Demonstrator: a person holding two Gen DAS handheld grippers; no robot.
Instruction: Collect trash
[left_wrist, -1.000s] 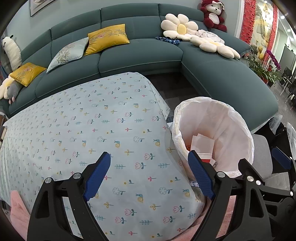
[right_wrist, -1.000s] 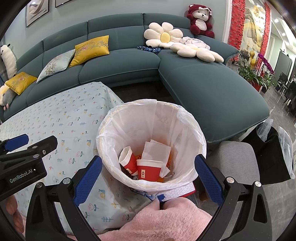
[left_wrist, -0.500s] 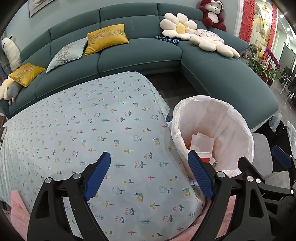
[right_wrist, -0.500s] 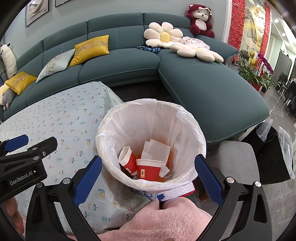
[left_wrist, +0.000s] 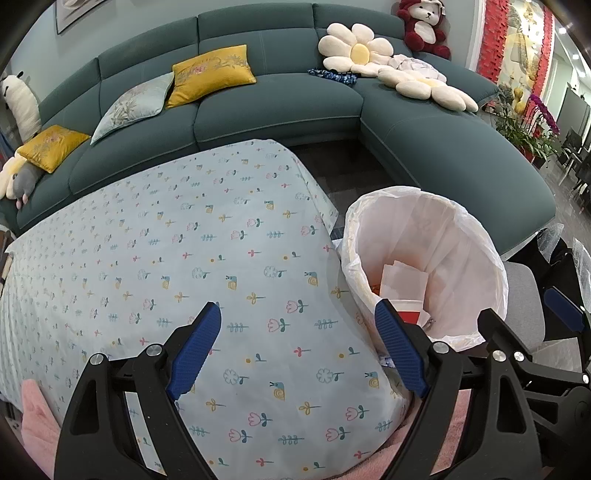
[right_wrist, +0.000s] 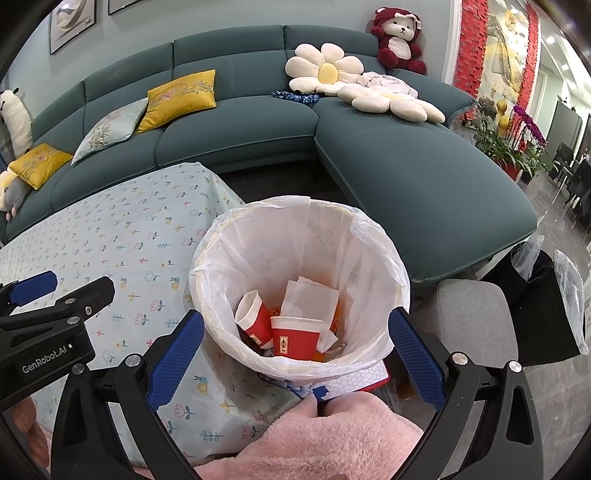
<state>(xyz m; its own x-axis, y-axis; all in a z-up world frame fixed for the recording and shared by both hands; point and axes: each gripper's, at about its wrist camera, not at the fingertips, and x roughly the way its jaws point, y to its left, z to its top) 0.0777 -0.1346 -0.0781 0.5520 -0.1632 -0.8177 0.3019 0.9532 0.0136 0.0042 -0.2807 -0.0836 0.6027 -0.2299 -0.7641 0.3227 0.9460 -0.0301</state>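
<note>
A bin with a white plastic liner (right_wrist: 369, 240) (left_wrist: 472, 229) stands just off the right end of the table. Inside lie two red paper cups (right_wrist: 293, 338), white napkins (right_wrist: 308, 299) and some orange scraps. My right gripper (right_wrist: 295, 343) hangs above the bin, open, with nothing between its blue pads. My left gripper (left_wrist: 297, 347) hovers over the flowered tablecloth (left_wrist: 166, 258), open and empty too; its right finger (left_wrist: 399, 350) overlaps the bin's near rim in the picture. No loose trash shows on the cloth.
A teal corner sofa (left_wrist: 277, 107) with yellow cushions, flower pillows and a red plush bear wraps behind the table. A grey stool (right_wrist: 476, 321) and a black bag (right_wrist: 543, 314) sit right of the bin. Pink fleece (right_wrist: 332, 432) lies below the grippers.
</note>
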